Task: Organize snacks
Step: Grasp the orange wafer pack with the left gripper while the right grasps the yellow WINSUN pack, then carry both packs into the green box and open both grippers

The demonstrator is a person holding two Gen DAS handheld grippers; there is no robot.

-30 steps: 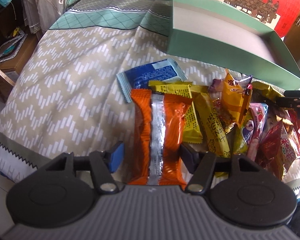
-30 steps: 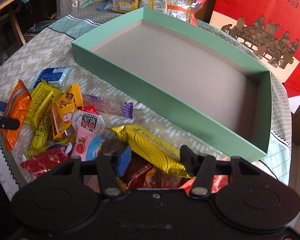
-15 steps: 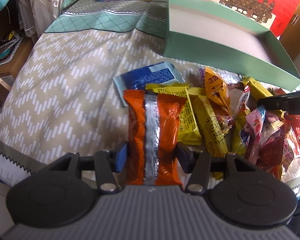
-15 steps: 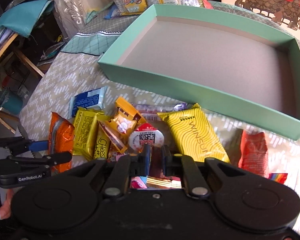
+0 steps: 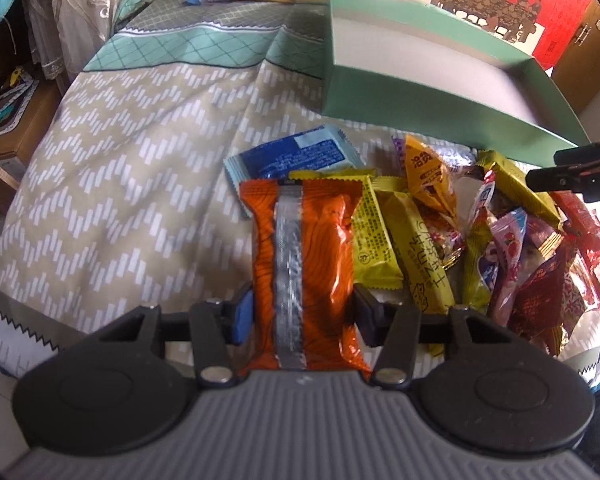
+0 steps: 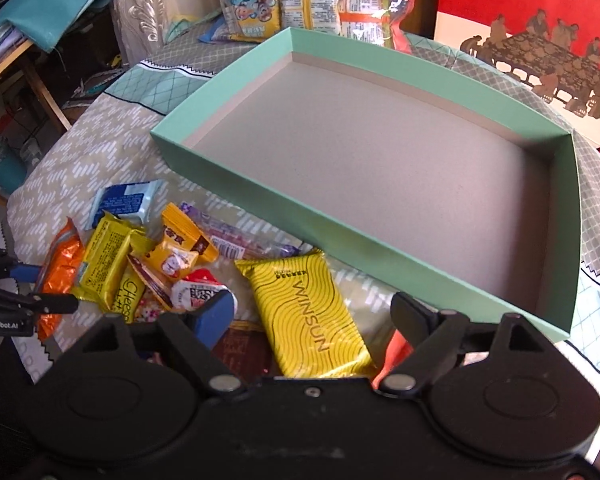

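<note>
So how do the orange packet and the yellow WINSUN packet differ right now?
The orange packet is clamped between the left tongs; the yellow WINSUN packet lies loose between the opening right tongs. Orange has a silver seam; yellow shows wavy lines. Both are outside the green box.

"WINSUN" on yellow packet (image 6: 308, 312); "GenRobot.AI", seemingly, on left hand-held gripper (image 6: 28, 286).

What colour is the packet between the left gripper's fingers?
Orange packet with a silver strip, clearest in left wrist view.
</note>
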